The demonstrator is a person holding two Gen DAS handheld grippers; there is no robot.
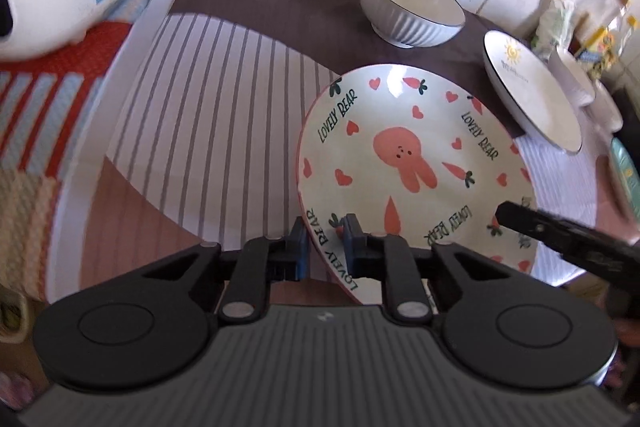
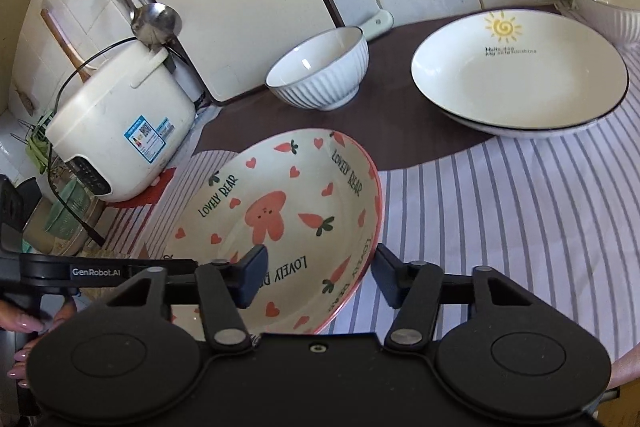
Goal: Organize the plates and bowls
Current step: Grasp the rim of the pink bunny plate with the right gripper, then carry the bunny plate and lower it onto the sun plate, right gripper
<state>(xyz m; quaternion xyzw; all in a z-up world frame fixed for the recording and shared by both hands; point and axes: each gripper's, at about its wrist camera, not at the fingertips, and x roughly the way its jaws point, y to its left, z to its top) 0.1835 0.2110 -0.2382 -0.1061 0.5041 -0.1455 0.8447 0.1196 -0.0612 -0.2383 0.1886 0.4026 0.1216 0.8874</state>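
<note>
the bear plate [image 1: 412, 163] sits tilted on the striped cloth [image 1: 224, 99], near the middle of the counter, its near rim taken by both tools. the left gripper [image 1: 323, 227] is clamped on the rim, one pad inside the plate and one outside. the right gripper [image 2: 320, 267] straddles the rim on the other side, one finger inside the plate and one outside; its jaws are narrow, but i cannot tell whether both pads press on the rim.

the sun plate [image 2: 520, 75] lies far right on another plate, with a ribbed bowl [image 2: 320, 71] far centre and a second bowl [image 2: 608, 7] at the far right edge.

risks, as i judge them: glazed rim is slick, so the plate could slip or pivot if the two hands lift unevenly. swinging it right, its edge could knock the ribbed bowl or chip the sun plate on landing. the rice cooker [image 2: 120, 131] stands close on the left.
</note>
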